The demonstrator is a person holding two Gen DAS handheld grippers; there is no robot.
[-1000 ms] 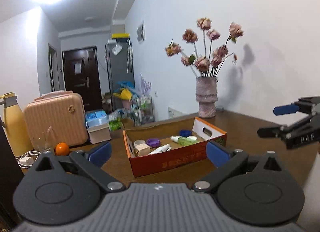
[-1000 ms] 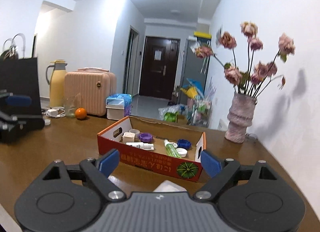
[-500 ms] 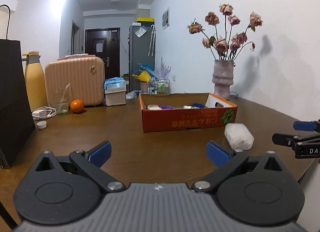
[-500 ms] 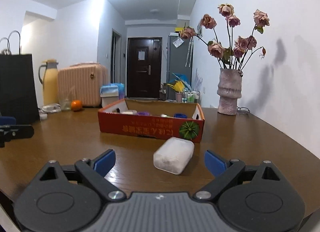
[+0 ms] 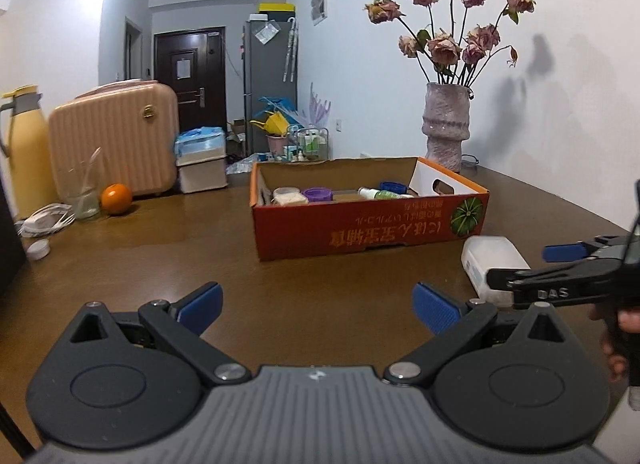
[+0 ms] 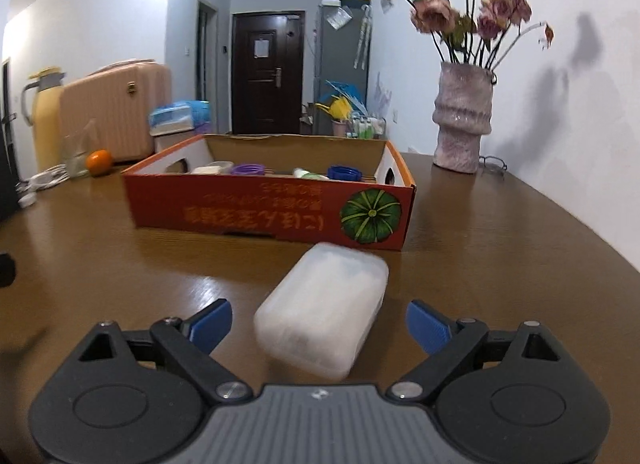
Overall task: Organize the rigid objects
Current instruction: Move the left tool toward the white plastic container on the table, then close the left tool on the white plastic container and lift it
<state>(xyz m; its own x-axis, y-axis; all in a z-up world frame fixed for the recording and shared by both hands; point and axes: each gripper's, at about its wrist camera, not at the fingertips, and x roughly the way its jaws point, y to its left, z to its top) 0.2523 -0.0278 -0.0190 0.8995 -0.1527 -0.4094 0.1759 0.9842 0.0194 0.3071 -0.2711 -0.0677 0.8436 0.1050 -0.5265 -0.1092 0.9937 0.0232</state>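
A frosted white plastic case lies on the brown table just in front of the orange cardboard box. My right gripper is open, its blue pads on either side of the case's near end, not touching it. In the left wrist view the same case lies right of the box, with the right gripper reaching over it from the right. My left gripper is open and empty above bare table. The box holds a purple lid, a blue lid, a green bottle and a white jar.
A vase of dried roses stands behind the box. At the far left stand a pink suitcase, a yellow flask, an orange, a glass and a white cable. A hand holds the right gripper.
Both grippers have come down from above the box to table height. The right gripper has moved forward until its open fingers flank the white case; the left has drifted closer to the box.
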